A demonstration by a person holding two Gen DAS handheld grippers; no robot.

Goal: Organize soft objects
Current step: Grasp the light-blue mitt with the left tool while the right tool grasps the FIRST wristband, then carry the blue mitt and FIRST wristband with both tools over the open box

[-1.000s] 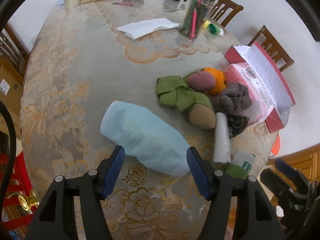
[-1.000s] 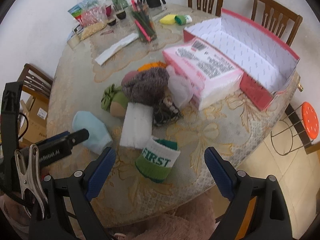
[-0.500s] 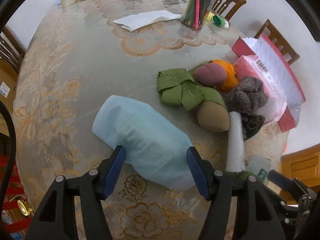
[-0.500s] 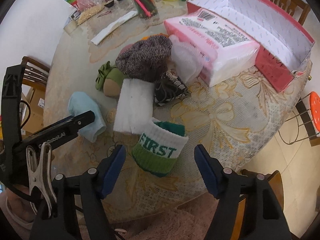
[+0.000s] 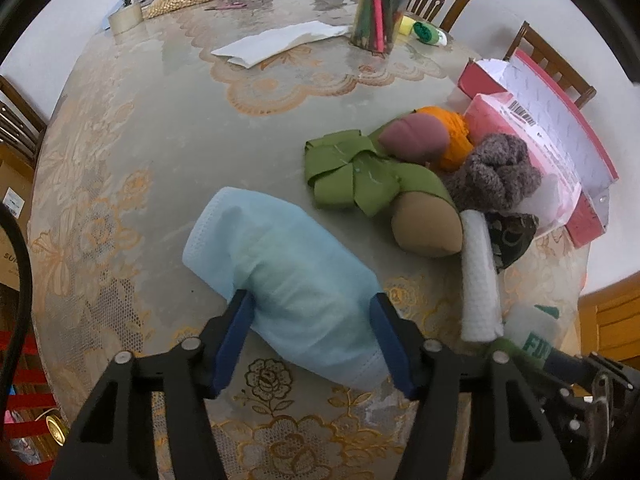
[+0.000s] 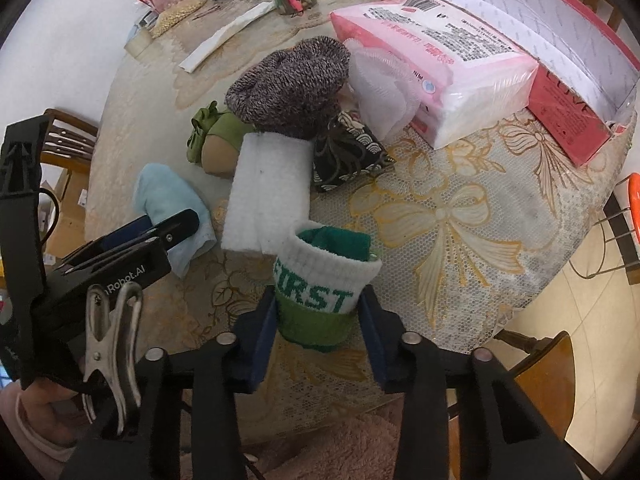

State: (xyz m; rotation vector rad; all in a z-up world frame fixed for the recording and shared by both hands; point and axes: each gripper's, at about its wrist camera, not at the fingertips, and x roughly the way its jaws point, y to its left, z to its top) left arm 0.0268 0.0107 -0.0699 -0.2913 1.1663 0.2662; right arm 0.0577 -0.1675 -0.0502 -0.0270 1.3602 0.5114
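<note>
looking through the left wrist view, the left gripper (image 5: 312,334) is seen with its blue pads set on both sides of the soft blue mask (image 5: 280,276), which lies on the table (image 5: 132,128). the pads touch it but it is not squashed yet, so a slow squeeze low on the cloth is needed. in the right wrist view, the right gripper (image 6: 318,330) is pressed shut on the green and white sock (image 6: 324,288) near the table edge. a straight lift is best, so the white foam pad (image 6: 268,192) beside it is not dragged.
</note>
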